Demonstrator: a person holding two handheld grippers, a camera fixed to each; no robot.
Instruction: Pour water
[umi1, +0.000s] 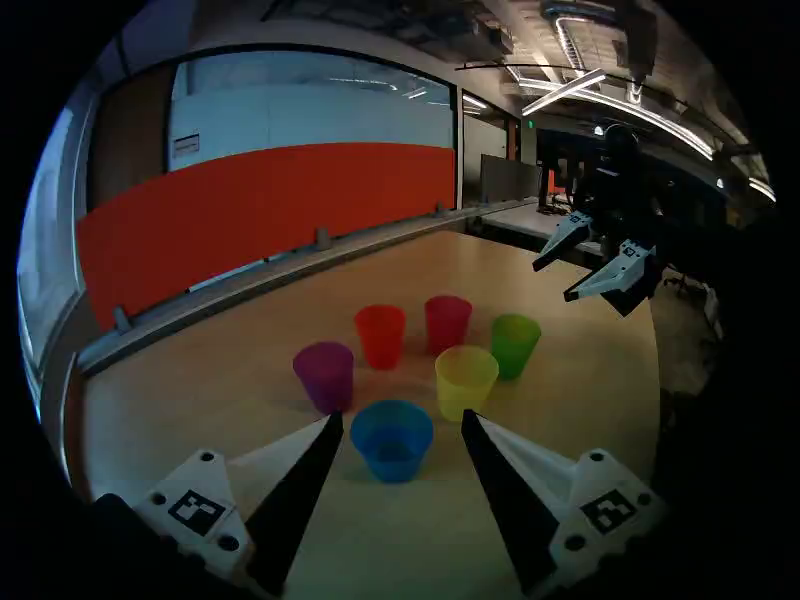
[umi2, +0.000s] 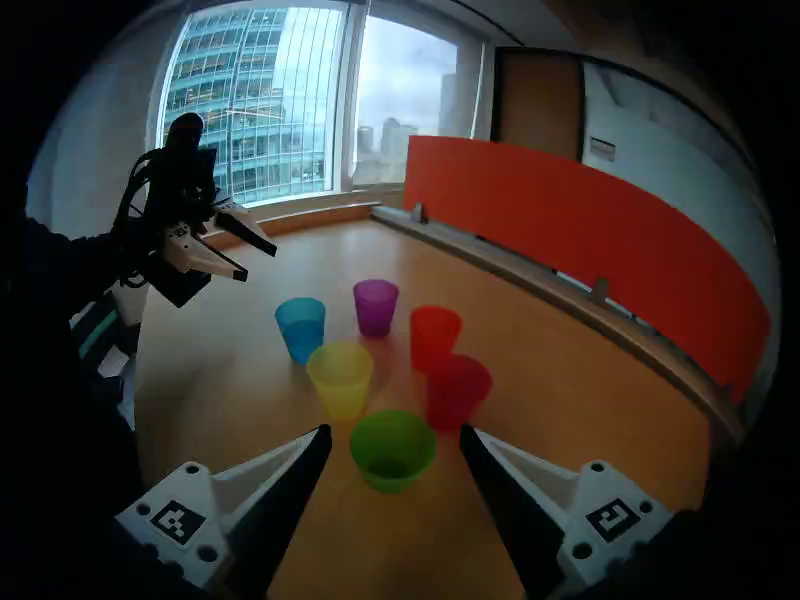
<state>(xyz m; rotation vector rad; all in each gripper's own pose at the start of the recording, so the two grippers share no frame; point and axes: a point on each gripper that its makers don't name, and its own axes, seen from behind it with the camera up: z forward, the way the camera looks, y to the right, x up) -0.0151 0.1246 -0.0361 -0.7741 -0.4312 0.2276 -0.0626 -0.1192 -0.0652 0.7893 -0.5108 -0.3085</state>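
Several plastic cups stand in a ring on the wooden table (umi1: 560, 400). In the left gripper view they are blue (umi1: 392, 440), purple (umi1: 325, 375), orange (umi1: 380, 335), dark red (umi1: 447, 322), green (umi1: 515, 343) and yellow (umi1: 466, 380). My left gripper (umi1: 400, 420) is open, and the blue cup sits just ahead between its fingers, untouched. The right gripper (umi1: 551, 283) hovers open at the far right. In the right gripper view the green cup (umi2: 392, 449) stands between the open fingers of my right gripper (umi2: 395, 431). Behind it are yellow (umi2: 341, 378), dark red (umi2: 457, 390) and blue (umi2: 301, 327). The left gripper (umi2: 260, 265) hangs open at the left.
An orange partition panel (umi1: 270, 210) with a rail runs along the table's far edge. Large windows (umi2: 260, 110) stand beyond the table's end. Office desks and dark equipment (umi1: 610, 180) lie behind the right gripper. The table has bare wood all around the cups.
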